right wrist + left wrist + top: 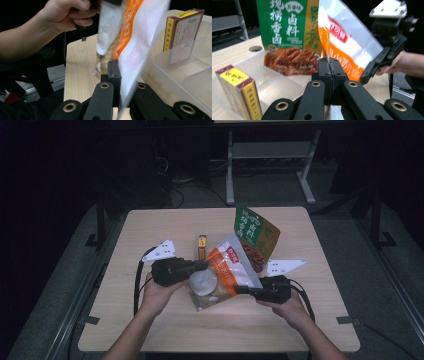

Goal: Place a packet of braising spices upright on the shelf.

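The table [150, 325] carried everything, with a clear bin [274, 87] near the middle of its far half. A green pouch [256, 236] stood in the bin toward the far right, leaning, with a picture of reddish-brown meat low on its front. The orange-and-white bag [227, 270] was held up above the table's middle, between the two tools and just in front of the bin, tilted so its white upper end pointed to the far edge and its clear lower end, showing pale round pieces, pointed to the near edge. The left gripper [204, 265] had its jaws pressed together on the bag's left edge; in the left gripper view [329, 72] the thin seam ran straight into the closed jaws. The right gripper [240, 290] pinched the bag's lower right edge, and in the right gripper view [122, 82] the plastic passed between its closed jaws. A small yellow-and-maroon box [202, 247] stood upright in the bin's left compartment, near the bag's far left side.
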The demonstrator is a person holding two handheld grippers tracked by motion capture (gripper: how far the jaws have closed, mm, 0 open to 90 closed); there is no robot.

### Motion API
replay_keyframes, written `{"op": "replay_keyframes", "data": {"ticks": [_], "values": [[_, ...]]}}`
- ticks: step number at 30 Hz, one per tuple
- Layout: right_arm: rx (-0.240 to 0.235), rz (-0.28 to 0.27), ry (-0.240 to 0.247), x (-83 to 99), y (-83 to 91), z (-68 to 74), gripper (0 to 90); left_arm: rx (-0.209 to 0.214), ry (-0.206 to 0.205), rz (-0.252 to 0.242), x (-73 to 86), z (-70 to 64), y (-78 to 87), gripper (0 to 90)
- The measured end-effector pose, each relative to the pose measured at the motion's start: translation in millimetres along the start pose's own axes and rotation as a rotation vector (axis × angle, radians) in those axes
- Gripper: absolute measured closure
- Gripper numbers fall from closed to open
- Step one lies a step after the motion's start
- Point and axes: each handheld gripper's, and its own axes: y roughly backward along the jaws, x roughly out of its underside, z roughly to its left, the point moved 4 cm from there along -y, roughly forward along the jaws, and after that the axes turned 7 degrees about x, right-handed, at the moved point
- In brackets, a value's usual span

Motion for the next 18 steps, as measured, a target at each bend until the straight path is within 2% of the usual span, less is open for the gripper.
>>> {"op": "replay_keyframes", "data": {"ticks": [2,5,7,10,18], "values": [[-0.016,0.005,-0.002,-1.6,1.6,1.1,90.0,0.003,0.010,0.019,4.7,1.8,-0.5,89.1],[-0.011,0.017,0.021,-3.6,3.1,2.8,90.0,0.006,0.024,0.048,13.2,5.2,-0.3,89.0],[-0.008,0.021,0.020,-4.0,3.6,3.9,90.0,0.006,0.027,0.049,14.9,5.4,-0.8,89.0],[-0.002,0.015,0.031,-7.2,5.7,5.1,90.0,0.012,0.037,0.088,25.4,6.5,-3.4,89.0],[0.013,0.025,0.053,-10.3,9.4,7.2,90.0,0.024,0.050,0.124,37.1,4.7,-8.5,88.8]]}}
